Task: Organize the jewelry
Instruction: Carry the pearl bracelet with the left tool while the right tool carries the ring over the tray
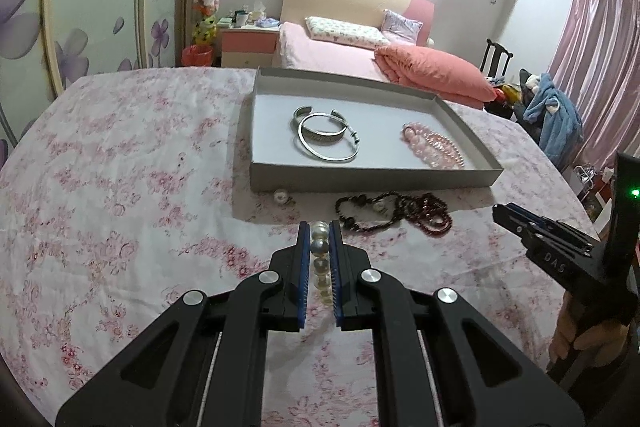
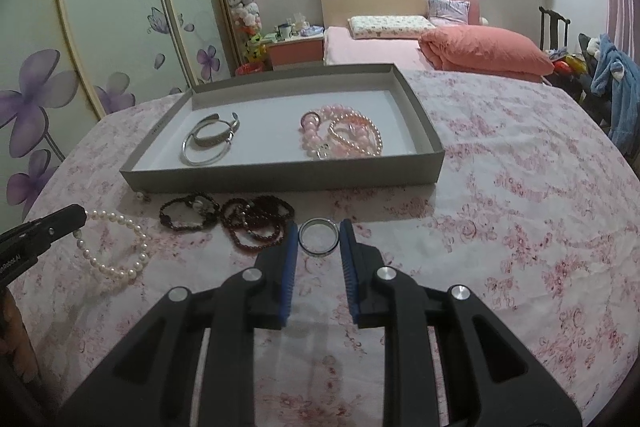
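Note:
A grey tray [image 1: 256,163] [image 2: 438,163] on the floral tablecloth holds silver bangles [image 1: 326,137] [image 2: 208,143] and pink bead bracelets [image 1: 434,145] [image 2: 340,137]. Dark bead bracelets [image 1: 394,213] [image 2: 244,221] lie in front of it. My left gripper [image 1: 320,231] is shut on a white pearl bracelet [image 1: 320,263] [image 2: 116,247] that rests on the cloth. My right gripper [image 2: 319,227] has its jaws on either side of a silver ring-shaped bangle [image 2: 319,237], touching it or nearly so. The right gripper also shows in the left wrist view [image 1: 540,231].
A loose pearl earring [image 1: 280,195] lies at the tray's front left corner. Beyond the table are a bed [image 1: 340,55], a nightstand [image 1: 248,45], a wardrobe [image 2: 100,27] with flower prints and a chair with clothes [image 1: 552,111].

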The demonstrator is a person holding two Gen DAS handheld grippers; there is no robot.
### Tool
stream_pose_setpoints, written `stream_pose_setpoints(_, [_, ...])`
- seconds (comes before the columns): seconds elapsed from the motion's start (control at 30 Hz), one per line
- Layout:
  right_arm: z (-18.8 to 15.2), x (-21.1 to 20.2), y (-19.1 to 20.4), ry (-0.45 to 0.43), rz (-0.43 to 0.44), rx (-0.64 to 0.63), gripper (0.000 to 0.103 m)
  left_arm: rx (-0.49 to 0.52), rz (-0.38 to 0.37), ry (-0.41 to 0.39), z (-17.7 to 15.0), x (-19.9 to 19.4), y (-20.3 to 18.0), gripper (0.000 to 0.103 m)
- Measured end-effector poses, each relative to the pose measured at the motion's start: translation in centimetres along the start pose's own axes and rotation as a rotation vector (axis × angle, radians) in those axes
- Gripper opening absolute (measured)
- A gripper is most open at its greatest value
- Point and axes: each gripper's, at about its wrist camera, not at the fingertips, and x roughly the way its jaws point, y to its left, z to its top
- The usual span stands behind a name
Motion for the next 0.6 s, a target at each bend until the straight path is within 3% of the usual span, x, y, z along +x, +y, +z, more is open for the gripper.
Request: stream_pose_setpoints(0.6, [0.6, -2.7, 1.3, -0.152, -0.009, -0.03, 0.022, 0.056, 0.024, -0.099, 0.6, -1.0, -3.2, 0.01])
